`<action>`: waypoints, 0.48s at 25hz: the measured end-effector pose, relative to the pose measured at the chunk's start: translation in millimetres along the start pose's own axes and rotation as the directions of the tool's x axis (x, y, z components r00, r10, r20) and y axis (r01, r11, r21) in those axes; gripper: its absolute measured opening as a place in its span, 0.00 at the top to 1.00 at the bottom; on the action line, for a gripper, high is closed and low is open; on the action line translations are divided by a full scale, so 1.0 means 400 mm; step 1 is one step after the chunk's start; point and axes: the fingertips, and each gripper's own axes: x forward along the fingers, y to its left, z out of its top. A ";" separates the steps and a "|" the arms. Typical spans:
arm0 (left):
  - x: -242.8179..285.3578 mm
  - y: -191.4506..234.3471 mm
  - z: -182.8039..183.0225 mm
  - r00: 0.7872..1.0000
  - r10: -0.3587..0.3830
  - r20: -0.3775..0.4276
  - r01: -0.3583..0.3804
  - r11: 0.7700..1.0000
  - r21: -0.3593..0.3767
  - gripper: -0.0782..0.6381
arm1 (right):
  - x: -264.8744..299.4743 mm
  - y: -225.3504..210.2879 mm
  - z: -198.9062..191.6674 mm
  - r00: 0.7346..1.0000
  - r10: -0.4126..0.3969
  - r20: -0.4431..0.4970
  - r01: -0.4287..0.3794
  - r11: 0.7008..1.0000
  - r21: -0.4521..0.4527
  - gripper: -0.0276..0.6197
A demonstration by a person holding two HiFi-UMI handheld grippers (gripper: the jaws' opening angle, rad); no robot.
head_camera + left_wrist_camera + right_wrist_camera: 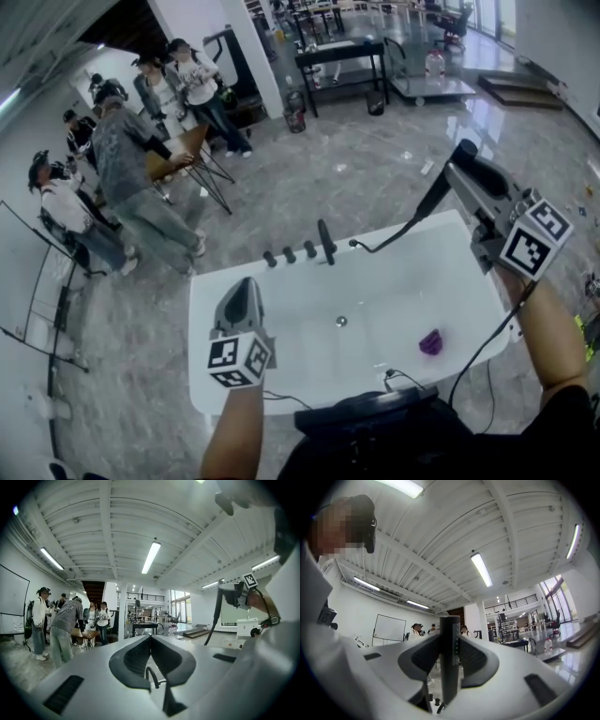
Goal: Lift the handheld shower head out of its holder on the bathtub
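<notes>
Above the bathtub's [281,380] far right corner, right tongs [453,174] pinch the dark shower head [433,199] by its handle, clear of the rim. Its hose [389,239] sags to the far ledge near the taps [309,249]. Left tongs [246,287] are pressed together, empty, over the near left edge.

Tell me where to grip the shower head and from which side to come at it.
Grip the shower head on its slim, straight dark handle, closing the fingers across it from the side, square to its length. The right gripper holds it that way now: the handle runs straight between its fingers, and the hose trails free toward the bathtub.
</notes>
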 end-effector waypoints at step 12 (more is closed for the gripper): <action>0.007 -0.011 -0.001 1.000 -0.002 0.001 0.002 1.000 0.004 0.88 | 0.001 -0.022 -0.028 1.000 -0.015 -0.012 0.015 1.000 -0.004 0.75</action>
